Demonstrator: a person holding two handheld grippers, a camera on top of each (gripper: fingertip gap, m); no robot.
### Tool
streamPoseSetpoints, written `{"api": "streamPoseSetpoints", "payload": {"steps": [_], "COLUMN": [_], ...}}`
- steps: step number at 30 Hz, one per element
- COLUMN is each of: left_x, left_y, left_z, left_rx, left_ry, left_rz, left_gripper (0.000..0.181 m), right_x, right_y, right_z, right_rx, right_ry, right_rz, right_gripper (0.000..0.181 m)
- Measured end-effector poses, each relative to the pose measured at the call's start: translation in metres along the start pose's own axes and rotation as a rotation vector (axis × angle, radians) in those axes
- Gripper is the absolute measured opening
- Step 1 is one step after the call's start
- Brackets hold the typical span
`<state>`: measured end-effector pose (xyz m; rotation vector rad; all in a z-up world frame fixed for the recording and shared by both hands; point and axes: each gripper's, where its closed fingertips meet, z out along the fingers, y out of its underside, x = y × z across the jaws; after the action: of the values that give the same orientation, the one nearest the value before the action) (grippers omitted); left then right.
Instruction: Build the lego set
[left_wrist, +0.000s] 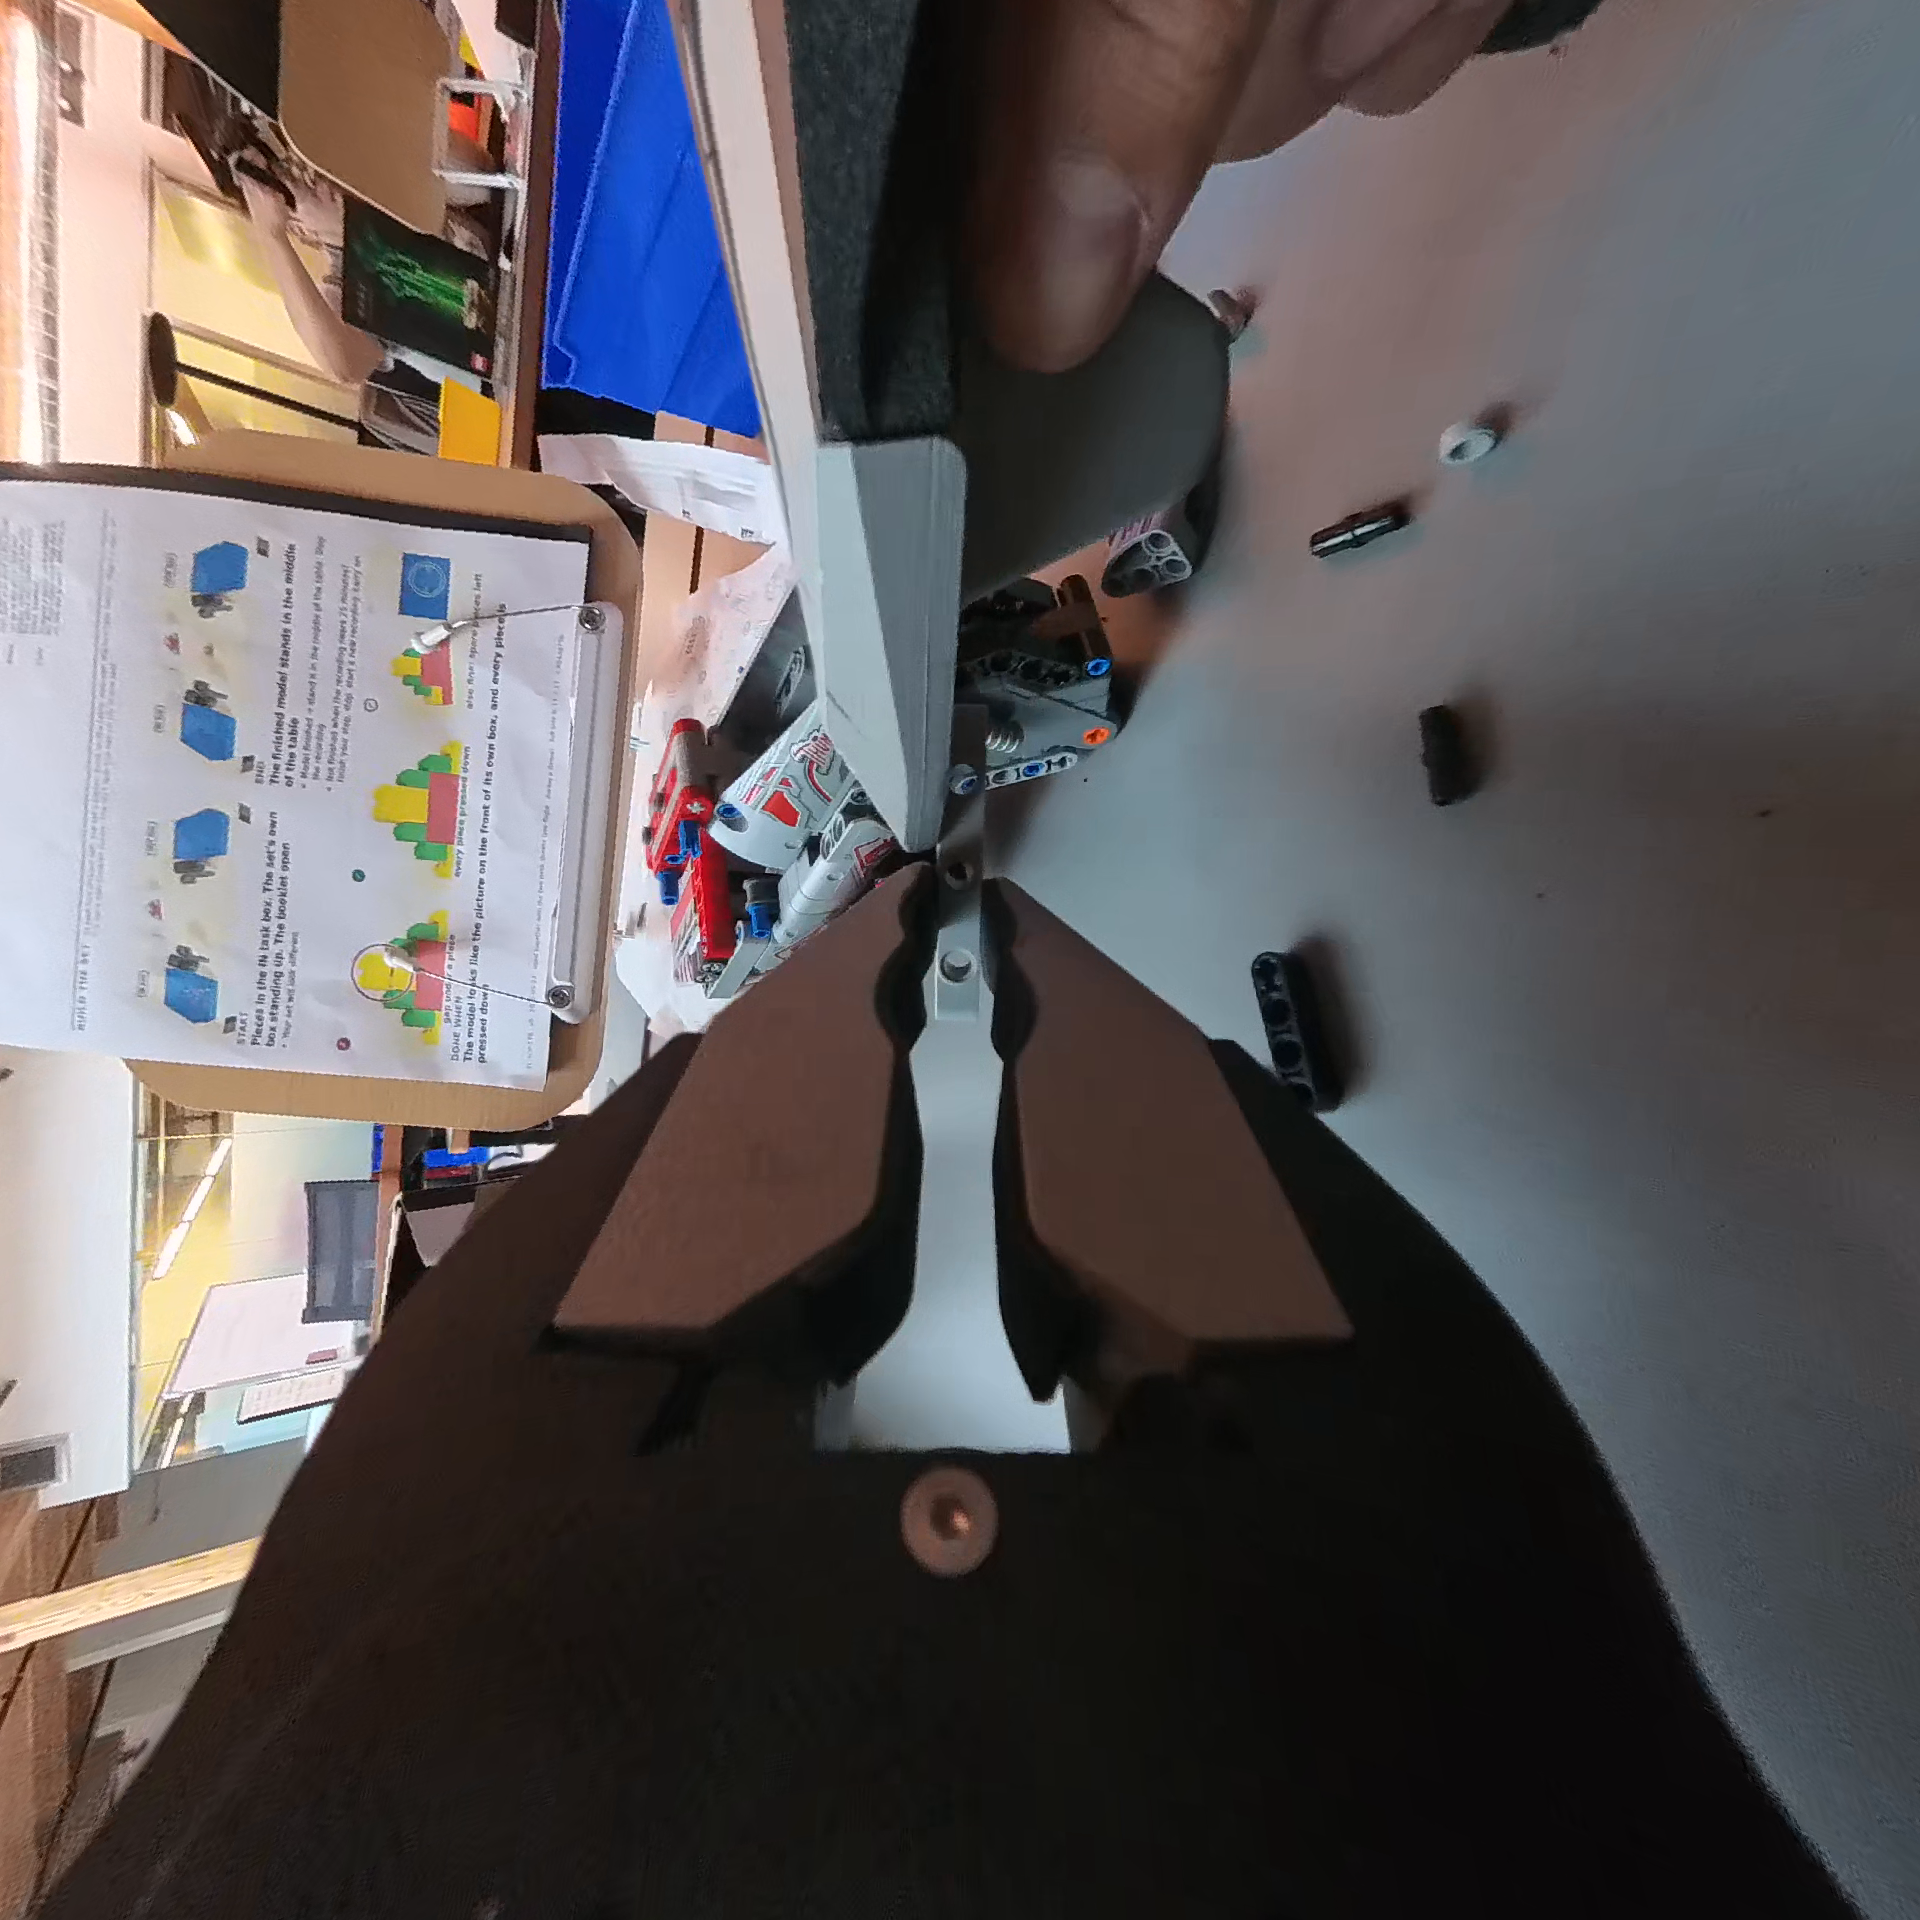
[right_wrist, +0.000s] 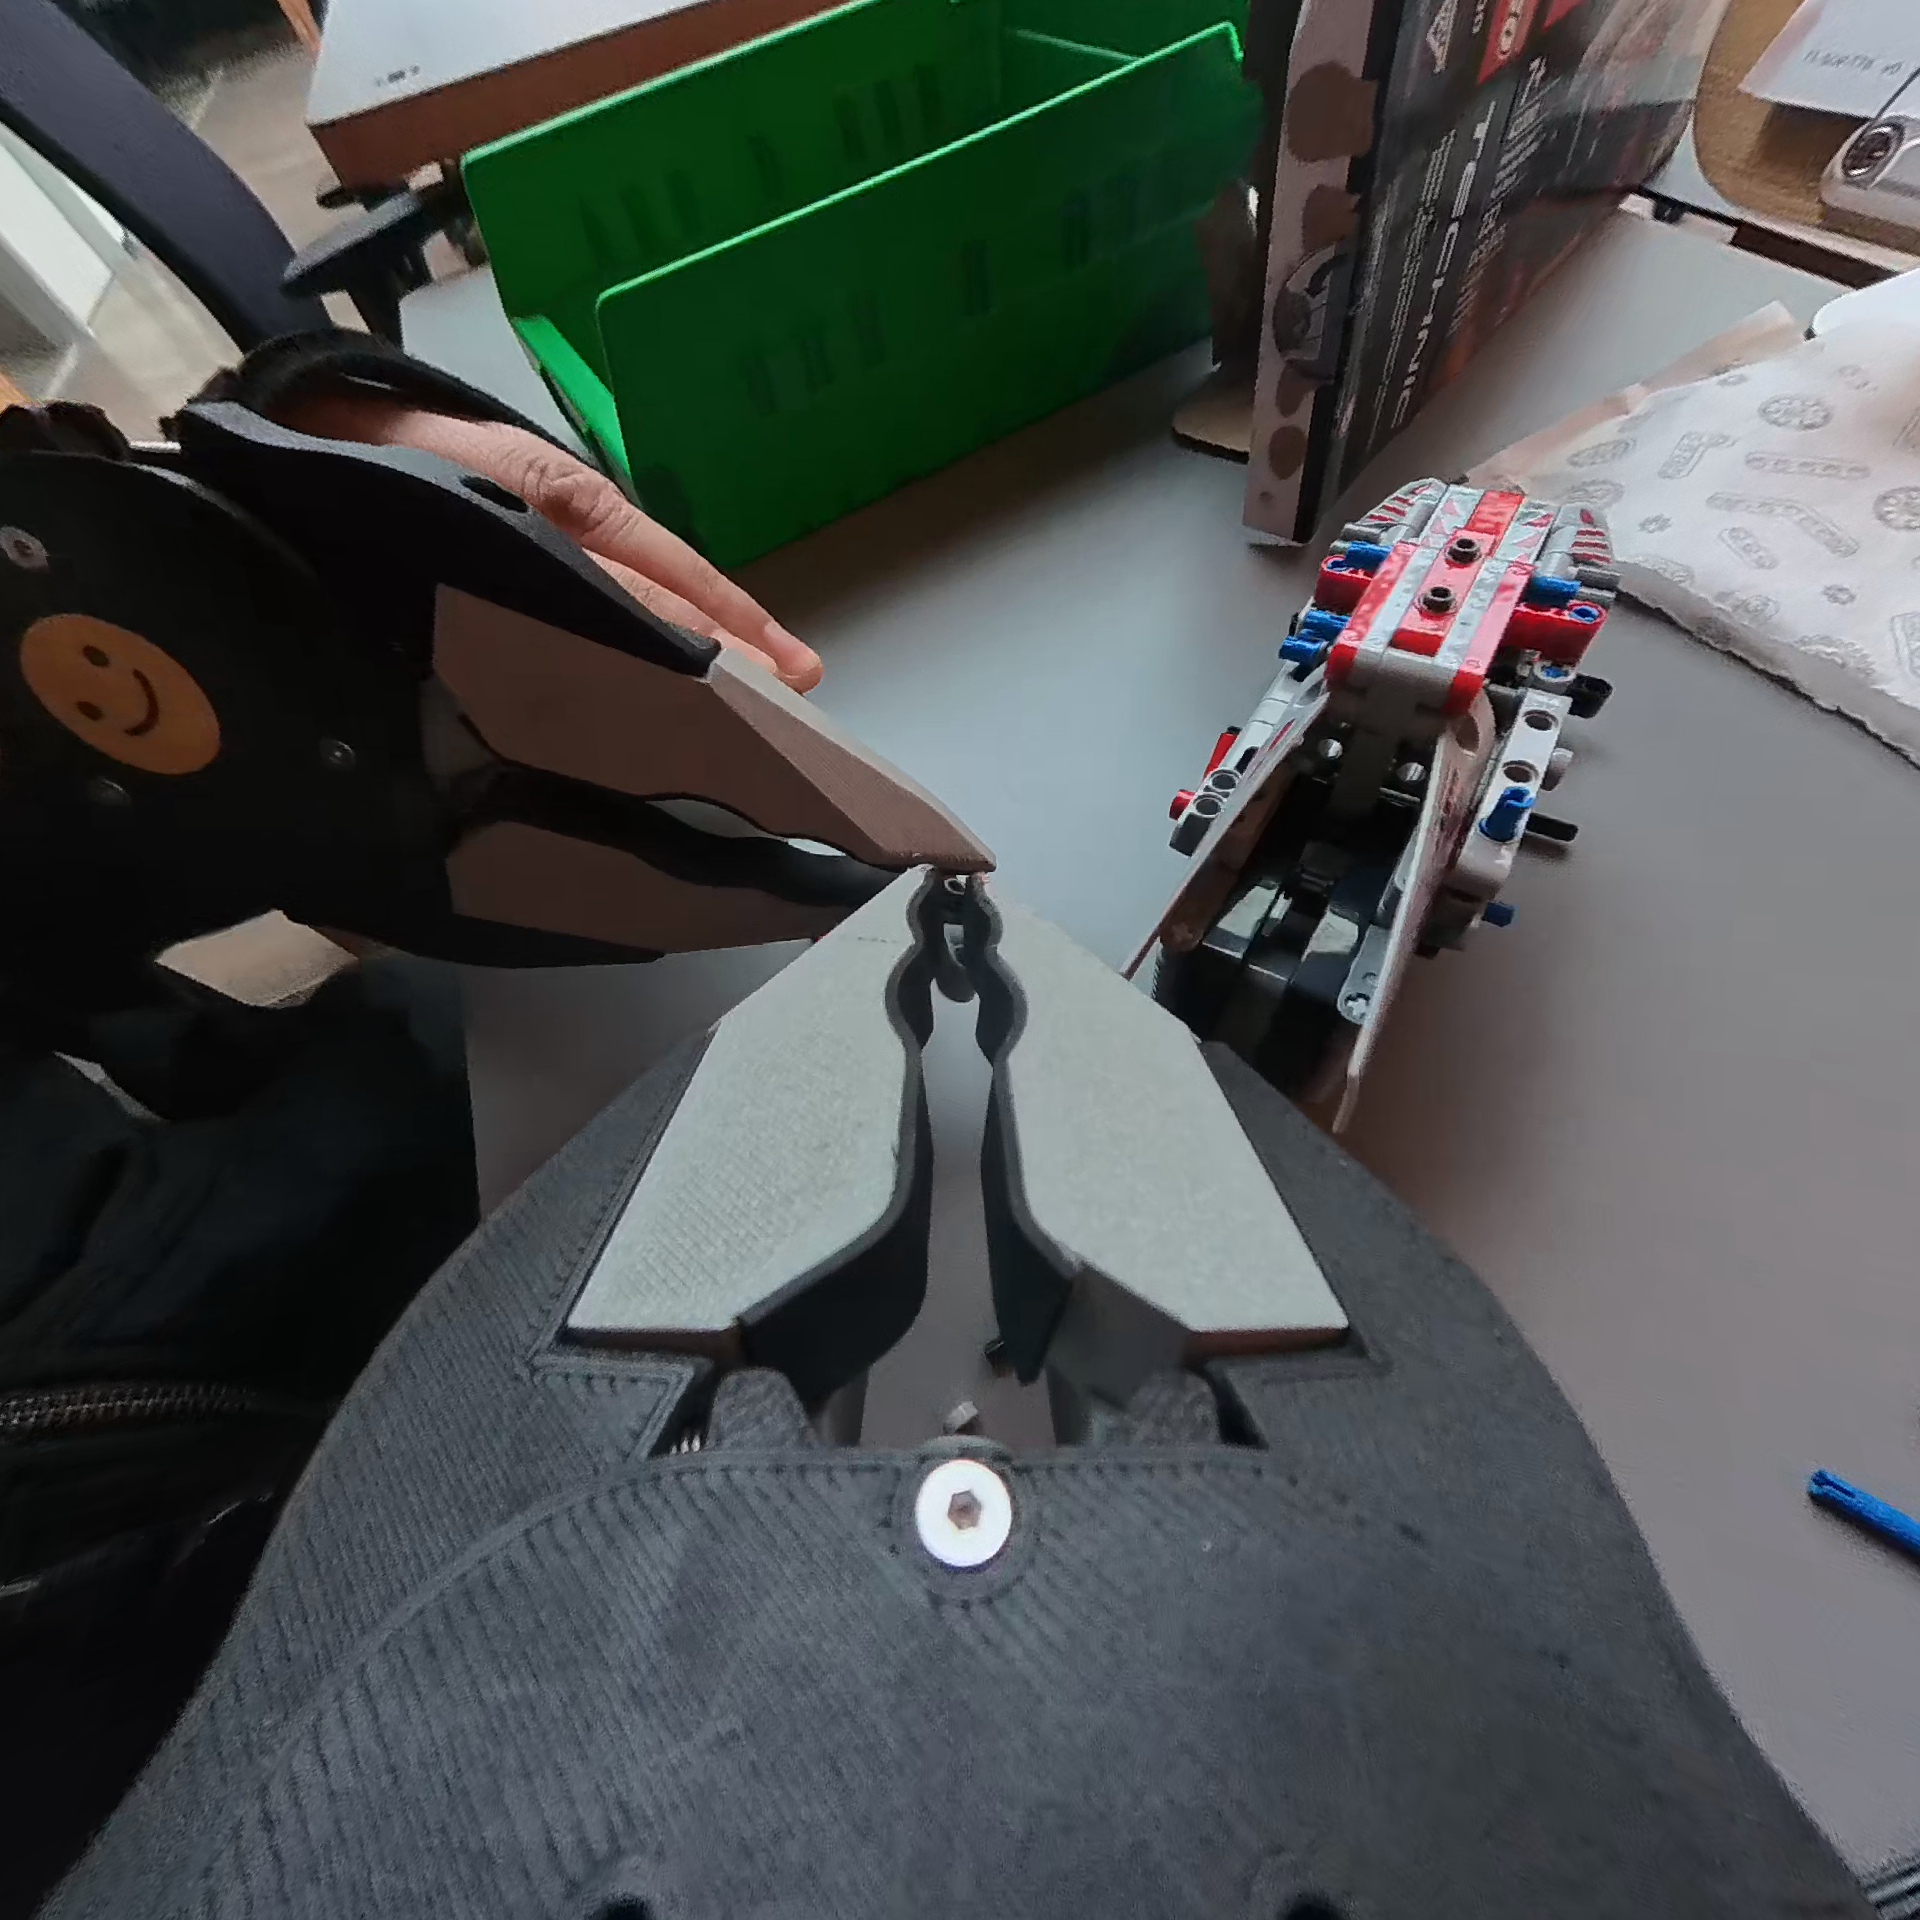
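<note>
Grey matte tabletop (right_wrist: 1039, 644) carries the work, with a green plastic bin (right_wrist: 852, 270) and an upright dark set box (right_wrist: 1455, 239) at its far side and a pale patterned paper bag (right_wrist: 1766, 520) to the right. Beside that bag lies the half-built lego model (right_wrist: 1423, 727), a long vehicle-like body of light grey beams and panels with a red block on top, blue and black pins sticking from its sides, and red-and-white stickers on the slanted panels; it lies on the table, near the grippers but untouched by either.

In the left wrist view the left gripper (left_wrist: 954, 904) has its dark fingers nearly together, clamped on a light grey beam (left_wrist: 956, 971) with round holes, held lengthwise between the tips. The right gripper (right_wrist: 954, 904) meets it tip to tip, its grey-faced fingers pinched on a small dark pin (right_wrist: 951, 940), whose end touches the end of the left one's tips. A bare hand (right_wrist: 623, 540) lies along the left tool.

Loose on the table in the left view lie a black holed beam (left_wrist: 1299, 1023), a short black piece (left_wrist: 1447, 753), a dark pin (left_wrist: 1356, 530) and a small white ring (left_wrist: 1470, 438). A blue rod (right_wrist: 1865, 1512) lies at the right edge. A printed instruction sheet on a cardboard stand (left_wrist: 301, 769) stands behind
</note>
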<state>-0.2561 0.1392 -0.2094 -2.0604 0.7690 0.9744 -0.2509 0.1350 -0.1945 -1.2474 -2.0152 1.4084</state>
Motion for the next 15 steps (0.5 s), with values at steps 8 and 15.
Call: {"api": "streamPoseSetpoints", "payload": {"steps": [8,15], "left_x": [-0.0007,0.0004], "left_y": [0.0013,0.0017], "left_z": [0.0007,0.0024], "left_rx": [-0.004,-0.006], "left_ry": [0.001,0.013], "left_rz": [-0.022,-0.088], "left_gripper": [0.006,0.005], "right_x": [0.0020,0.0047], "right_y": [-0.0015,-0.0015], "right_z": [0.0021,0.0035], "right_rx": [0.037,0.053], "right_ry": [0.003,0.035], "right_rz": [0.038,0.028], "right_gripper": [0.000,0.000]}}
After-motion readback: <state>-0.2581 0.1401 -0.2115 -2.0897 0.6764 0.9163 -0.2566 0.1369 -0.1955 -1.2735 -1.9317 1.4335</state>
